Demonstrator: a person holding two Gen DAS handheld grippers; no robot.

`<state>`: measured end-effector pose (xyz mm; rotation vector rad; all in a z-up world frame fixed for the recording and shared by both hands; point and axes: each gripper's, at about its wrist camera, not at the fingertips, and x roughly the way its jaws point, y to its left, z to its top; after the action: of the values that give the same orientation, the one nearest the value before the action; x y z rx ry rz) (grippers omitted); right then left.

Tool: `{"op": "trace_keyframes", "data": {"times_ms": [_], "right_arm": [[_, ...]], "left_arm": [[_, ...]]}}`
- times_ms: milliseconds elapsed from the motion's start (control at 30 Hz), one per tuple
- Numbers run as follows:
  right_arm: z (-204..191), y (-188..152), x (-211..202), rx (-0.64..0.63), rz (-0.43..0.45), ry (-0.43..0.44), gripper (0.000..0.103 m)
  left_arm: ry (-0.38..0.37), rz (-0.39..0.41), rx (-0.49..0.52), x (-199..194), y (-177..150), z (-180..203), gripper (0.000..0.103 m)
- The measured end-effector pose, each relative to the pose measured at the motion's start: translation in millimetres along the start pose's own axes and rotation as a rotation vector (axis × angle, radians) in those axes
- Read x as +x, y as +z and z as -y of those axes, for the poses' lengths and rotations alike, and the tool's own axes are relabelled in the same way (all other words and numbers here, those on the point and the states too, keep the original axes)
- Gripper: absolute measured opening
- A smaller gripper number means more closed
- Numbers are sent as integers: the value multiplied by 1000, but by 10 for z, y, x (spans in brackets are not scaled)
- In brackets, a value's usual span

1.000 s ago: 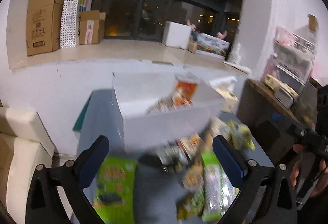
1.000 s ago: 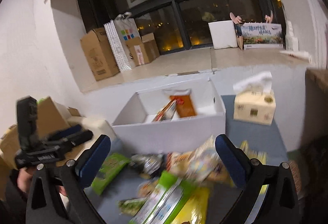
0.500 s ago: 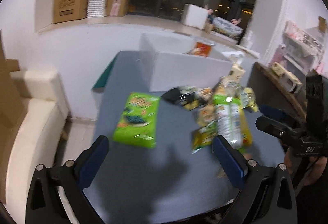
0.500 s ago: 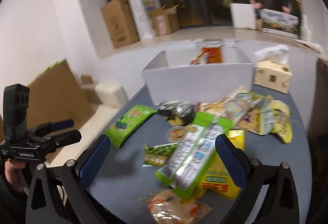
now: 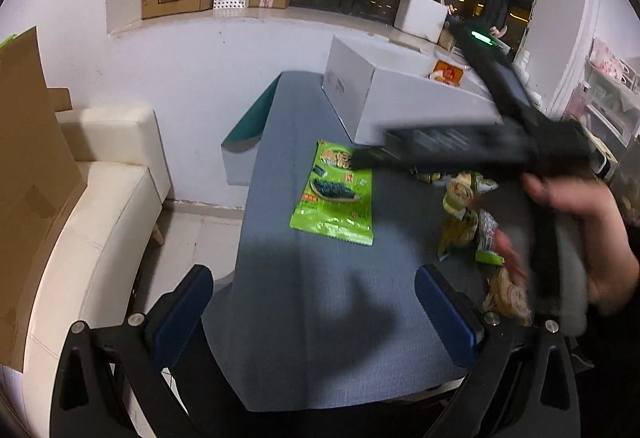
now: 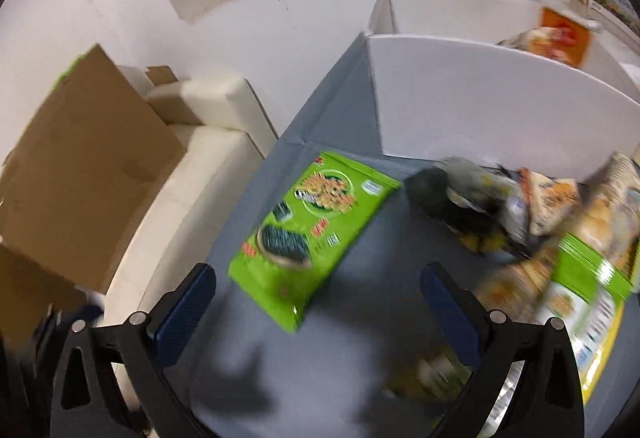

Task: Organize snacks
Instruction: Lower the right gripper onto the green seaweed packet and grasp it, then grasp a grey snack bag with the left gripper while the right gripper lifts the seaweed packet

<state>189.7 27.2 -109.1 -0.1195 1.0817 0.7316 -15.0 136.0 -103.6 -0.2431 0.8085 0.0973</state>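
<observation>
Both grippers have drawn back from the box toward the counter's near edge.
Left gripper and right gripper jaws gape wide, empty; green snack bag lies flat before the box, other snacks heaped beside it.

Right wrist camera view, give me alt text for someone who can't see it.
The open right gripper hovers, holding nothing, above a green seaweed snack bag lying flat on a grey-blue table. To the right lies a blurred heap of mixed snack packets; behind stands an open white box with an orange packet inside.
</observation>
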Motion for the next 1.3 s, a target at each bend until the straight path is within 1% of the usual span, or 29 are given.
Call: {"op": "trace_keyframes", "data": {"times_ms": [33, 133, 300, 400, 467, 500, 533, 567, 600, 667, 733, 800, 900, 1000, 1133, 1200, 1300], "right_arm": [[-25, 69, 101, 16, -18, -1, 103], [-119, 190, 340, 58, -69, -43, 103], [-213, 239, 647, 107, -139, -86, 103], [-287, 220, 832, 94, -189, -117, 103], [-353, 220, 890, 47, -179, -158, 101], [-391, 213, 909, 23, -181, -183, 98], [-400, 203, 897, 6, -174, -203, 84], [-422, 190, 872, -19, -160, -228, 81], [-426, 174, 860, -31, -160, -220, 81], [-407, 165, 808, -41, -154, -199, 77], [-349, 163, 723, -22, -147, -156, 74], [-284, 164, 586, -8, -132, -124, 74], [-213, 136, 309, -19, -81, -87, 74], [-49, 56, -98, -7, -6, -37, 74], [279, -82, -672, 19, 100, -20, 74], [516, -192, -948, 64, 149, -23, 74], [883, -454, -1329, 133, 214, -46, 74]], "left_arm": [[-5, -7, 1, 12, -10, 2, 103], [-10, -24, -4, 44, -34, -10, 103], [-13, -35, -1, 83, -23, -21, 103], [-3, -43, 4, 97, -48, -23, 103], [-4, -45, 3, 90, -58, -30, 103], [-7, -48, -1, 95, -57, -37, 103], [-8, -48, -6, 97, -54, -43, 103], [-9, -47, -8, 93, -50, -41, 103], [-15, -46, -11, 94, -44, -41, 103], [-18, -45, -12, 113, -36, -36, 103], [-21, -45, -6, 124, -42, -31, 103], [-27, -49, 2, 143, -29, 1, 103], [-53, -56, 5, 191, 0, 54, 103], [-103, -74, 32, 276, 52, 200, 103], [-148, -104, 93, 422, 145, 478, 103], [-177, -110, 117, 494, 215, 637, 103], [-220, -118, 119, 658, 410, 831, 103]]}}
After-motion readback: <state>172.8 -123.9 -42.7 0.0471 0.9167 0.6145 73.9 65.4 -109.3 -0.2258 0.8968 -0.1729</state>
